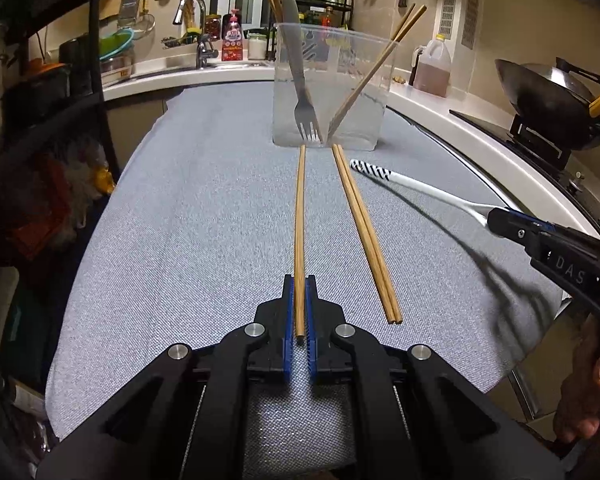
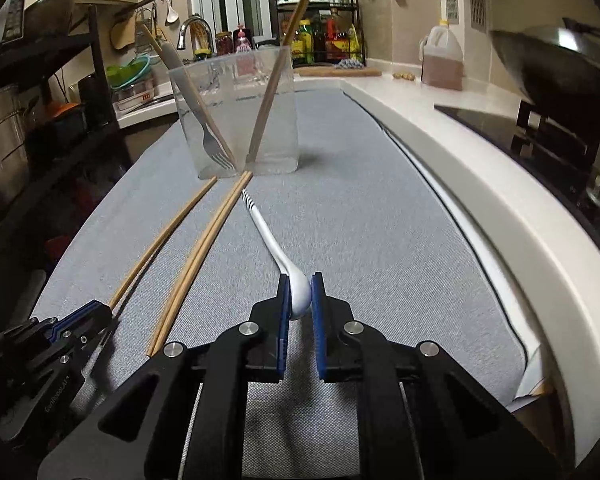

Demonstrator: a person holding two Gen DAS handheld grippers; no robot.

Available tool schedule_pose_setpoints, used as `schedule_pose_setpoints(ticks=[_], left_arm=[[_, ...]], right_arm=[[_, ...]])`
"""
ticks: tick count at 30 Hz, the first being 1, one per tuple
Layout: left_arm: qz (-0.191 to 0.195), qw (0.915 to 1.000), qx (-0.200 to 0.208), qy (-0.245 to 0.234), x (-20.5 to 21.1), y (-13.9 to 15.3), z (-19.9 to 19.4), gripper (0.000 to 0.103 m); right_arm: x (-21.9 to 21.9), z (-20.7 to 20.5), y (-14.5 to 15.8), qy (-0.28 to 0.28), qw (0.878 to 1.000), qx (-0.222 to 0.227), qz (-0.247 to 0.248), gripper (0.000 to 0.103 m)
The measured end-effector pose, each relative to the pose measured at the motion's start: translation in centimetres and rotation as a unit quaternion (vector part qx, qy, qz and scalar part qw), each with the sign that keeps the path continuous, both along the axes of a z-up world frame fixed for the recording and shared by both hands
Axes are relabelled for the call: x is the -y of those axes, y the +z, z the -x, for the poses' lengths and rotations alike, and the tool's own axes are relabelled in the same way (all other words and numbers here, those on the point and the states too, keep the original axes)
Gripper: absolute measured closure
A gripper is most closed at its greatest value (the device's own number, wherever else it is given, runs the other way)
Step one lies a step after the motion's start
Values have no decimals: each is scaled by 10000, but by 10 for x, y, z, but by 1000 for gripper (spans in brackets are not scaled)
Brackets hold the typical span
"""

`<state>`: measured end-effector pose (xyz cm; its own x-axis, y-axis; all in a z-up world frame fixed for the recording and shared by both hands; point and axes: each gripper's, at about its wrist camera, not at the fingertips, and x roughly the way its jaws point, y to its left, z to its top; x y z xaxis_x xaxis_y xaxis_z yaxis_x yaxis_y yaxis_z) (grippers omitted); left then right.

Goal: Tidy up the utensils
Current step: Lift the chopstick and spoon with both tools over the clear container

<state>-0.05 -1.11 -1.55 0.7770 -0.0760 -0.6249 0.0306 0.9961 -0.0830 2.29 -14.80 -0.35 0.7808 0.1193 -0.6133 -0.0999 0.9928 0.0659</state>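
On a grey cloth-covered table (image 1: 180, 200) in a dim kitchen, the left gripper (image 1: 300, 304) clamps a chopstick (image 1: 300, 220); the right gripper (image 2: 300, 300) pinches a white spoon (image 2: 296, 288), seemingly lifted, near the far clear container (image 1: 332, 80).

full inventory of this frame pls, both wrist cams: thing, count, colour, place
clear container: 1, transparent, far end of the grey cloth
fork: 1, metal, in the container
chopsticks in container: wooden, leaning on both sides, count unclear
held chopsticks: wooden, stacked, likely 2, in left tongs
loose chopsticks: 2, wooden, flat on cloth
spoon: 1, white, striped handle end, in right tongs
wok: 1, dark, stove at right
oil jug: 1, counter
left tongs: shut on chopsticks
right tongs: shut on spoon bowl
hand: 1, lower right
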Motion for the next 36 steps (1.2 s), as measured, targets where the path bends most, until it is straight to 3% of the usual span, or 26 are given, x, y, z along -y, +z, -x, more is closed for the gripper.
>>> schedule_pose_setpoints(ticks=[20, 31, 36], left_arm=[[-71, 9945, 1046, -53, -1, 61, 23, 98], [-178, 9845, 1736, -160, -10, 145, -1, 98], [-246, 9829, 1808, -230, -11, 184, -23, 98]], right_arm=[[9, 15, 76, -21, 9956, 921, 167, 91], [2, -6, 121, 247, 9923, 1205, 158, 92], [-5, -21, 140, 486, 9914, 1199, 192, 92]])
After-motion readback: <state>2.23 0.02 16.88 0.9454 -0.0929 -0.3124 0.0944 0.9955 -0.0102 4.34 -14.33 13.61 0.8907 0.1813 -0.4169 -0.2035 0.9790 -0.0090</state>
